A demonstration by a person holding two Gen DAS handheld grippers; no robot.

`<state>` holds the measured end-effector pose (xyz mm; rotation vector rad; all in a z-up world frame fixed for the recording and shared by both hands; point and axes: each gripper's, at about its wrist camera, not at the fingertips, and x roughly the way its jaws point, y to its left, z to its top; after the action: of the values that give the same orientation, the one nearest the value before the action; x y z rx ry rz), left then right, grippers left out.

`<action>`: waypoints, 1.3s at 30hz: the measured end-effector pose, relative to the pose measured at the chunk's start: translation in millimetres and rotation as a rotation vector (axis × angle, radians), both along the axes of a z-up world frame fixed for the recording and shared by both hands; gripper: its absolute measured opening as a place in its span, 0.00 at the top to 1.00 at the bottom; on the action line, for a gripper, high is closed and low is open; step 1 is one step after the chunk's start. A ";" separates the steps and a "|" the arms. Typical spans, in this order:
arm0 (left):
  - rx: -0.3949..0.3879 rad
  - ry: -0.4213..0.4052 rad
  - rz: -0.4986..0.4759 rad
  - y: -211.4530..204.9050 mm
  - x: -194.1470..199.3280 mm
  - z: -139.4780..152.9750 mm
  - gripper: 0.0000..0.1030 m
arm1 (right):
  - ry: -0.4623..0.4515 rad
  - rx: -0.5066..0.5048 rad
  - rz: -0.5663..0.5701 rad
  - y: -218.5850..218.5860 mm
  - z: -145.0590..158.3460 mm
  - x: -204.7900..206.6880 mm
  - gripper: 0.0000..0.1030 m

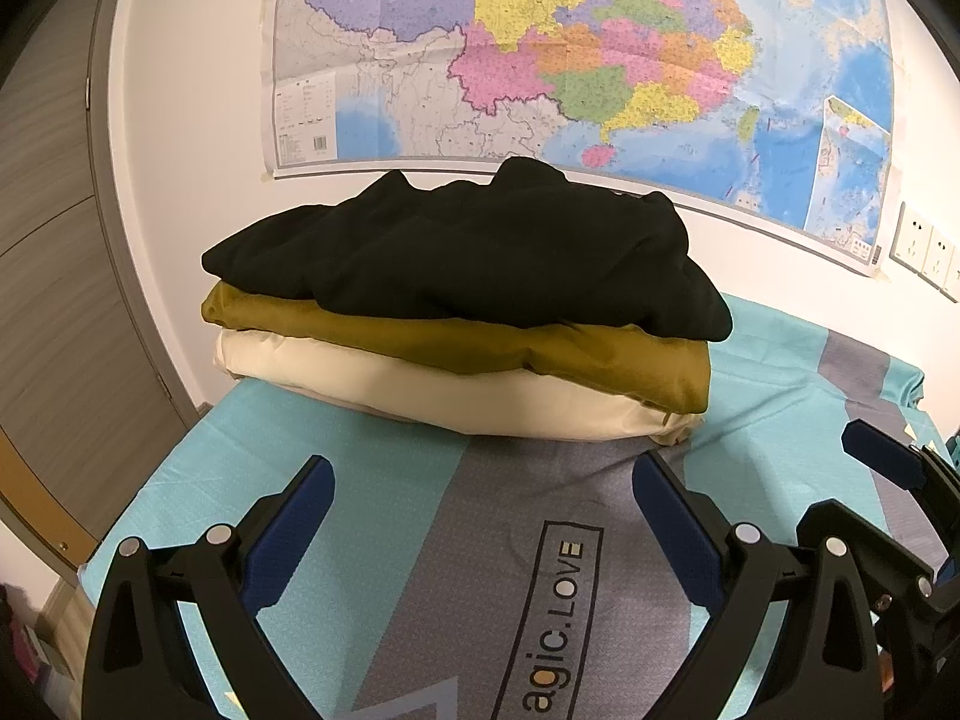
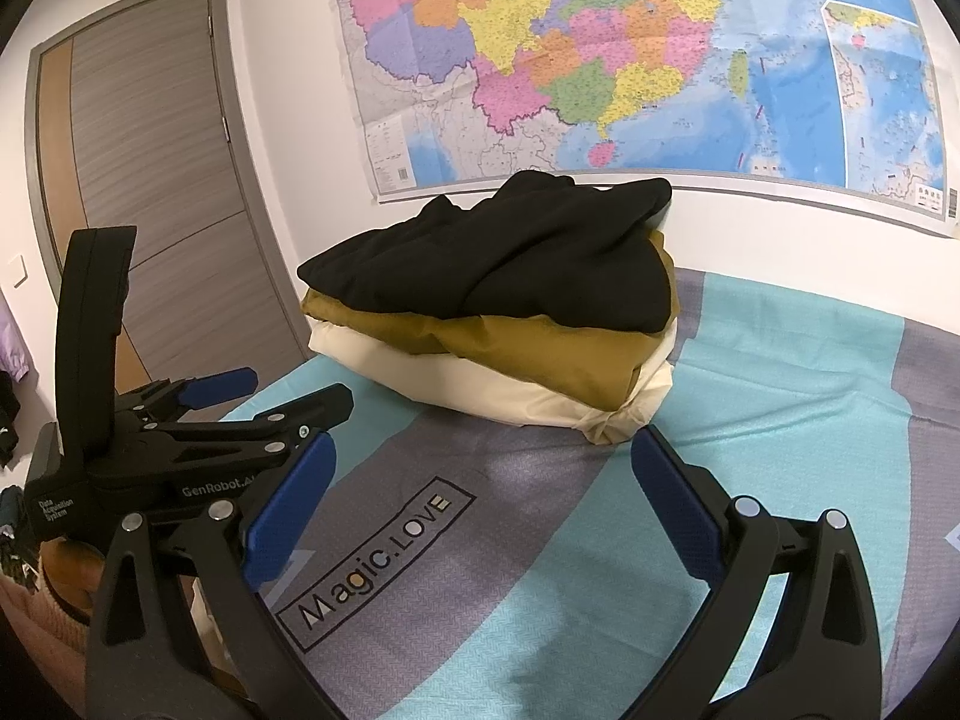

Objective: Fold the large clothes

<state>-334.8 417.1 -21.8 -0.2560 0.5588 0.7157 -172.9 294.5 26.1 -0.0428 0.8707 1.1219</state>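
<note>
A stack of three folded clothes lies at the far end of the bed: a black garment [image 1: 474, 252] on top, a mustard one [image 1: 540, 348] under it, a cream one [image 1: 456, 390] at the bottom. The stack also shows in the right wrist view, with the black garment [image 2: 510, 258], the mustard one [image 2: 540, 354] and the cream one [image 2: 510, 396]. My left gripper [image 1: 480, 480] is open and empty, short of the stack. My right gripper [image 2: 480, 456] is open and empty, also short of it. The left gripper's body [image 2: 150, 438] shows at the left of the right wrist view.
The bed has a teal and grey sheet [image 1: 540, 570] printed "Magic.LOVE". A large map [image 1: 570, 60] hangs on the wall behind the stack. A grey door [image 2: 150, 180] stands at the left. Wall sockets [image 1: 924, 252] are at the right.
</note>
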 end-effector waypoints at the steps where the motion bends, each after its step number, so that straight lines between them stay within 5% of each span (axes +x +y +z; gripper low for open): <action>1: -0.001 0.000 -0.001 0.2 0.1 0.0 0.07 | -0.002 -0.001 -0.004 0.1 0.2 -0.1 0.05; 32: 0.026 0.017 -0.047 -9.9 12.9 -8.7 0.07 | 0.022 -0.011 -0.033 -5.5 -5.3 0.8 0.06; 39: -0.109 0.061 -0.201 -35.7 52.3 -34.3 0.07 | 0.031 -0.093 -0.185 -62.1 -16.9 14.7 0.06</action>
<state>-282.5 381.5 -56.1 -0.2759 0.6729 0.5007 -158.2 232.4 9.2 -0.0210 0.9351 0.9112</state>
